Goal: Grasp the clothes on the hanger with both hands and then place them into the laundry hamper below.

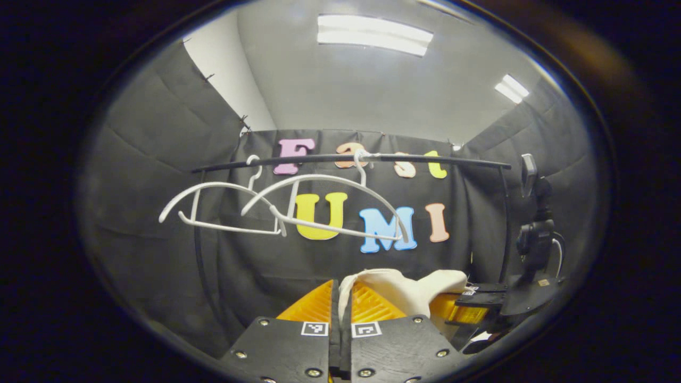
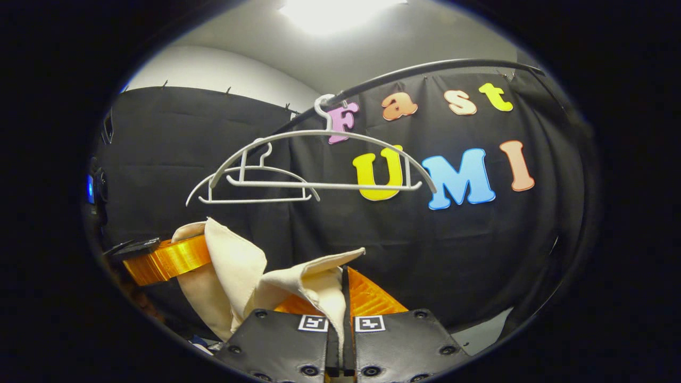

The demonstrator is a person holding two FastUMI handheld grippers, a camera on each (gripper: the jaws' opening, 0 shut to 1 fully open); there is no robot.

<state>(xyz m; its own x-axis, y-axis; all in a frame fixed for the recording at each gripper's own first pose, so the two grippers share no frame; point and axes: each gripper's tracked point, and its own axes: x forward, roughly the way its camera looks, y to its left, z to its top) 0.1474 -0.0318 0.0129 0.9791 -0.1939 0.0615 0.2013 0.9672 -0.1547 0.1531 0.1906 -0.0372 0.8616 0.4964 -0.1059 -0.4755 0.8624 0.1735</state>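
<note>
Counting first, we record two white hangers on one black rail [image 1: 425, 158], both bare: in the left gripper view the nearer hanger [image 1: 324, 205] hangs at about 12 o'clock and the farther hanger [image 1: 223, 205] at 10 o'clock. We count one cream garment [image 1: 407, 290] and two grippers.

The left gripper [image 1: 340, 303] points level toward the booth wall, its fingers pressed together on an edge of the garment, which runs from between them toward 3 o'clock. There the cloth meets the other gripper, seen side-on at 4 o'clock in this view. The right gripper [image 2: 343, 298] tilts slightly upward, its fingers likewise clamped on a fold of the garment [image 2: 239, 276]. From that grip the cloth spreads toward 9 o'clock, where the left gripper's finger [image 2: 170, 260] crosses it.

The garment thus hangs between the two grippers, well below the rail and clear of both hangers. In the right gripper view the hangers overlap at 11 o'clock. A dark camera mount [image 1: 534, 234] stands at 3 o'clock in the left gripper view.
</note>
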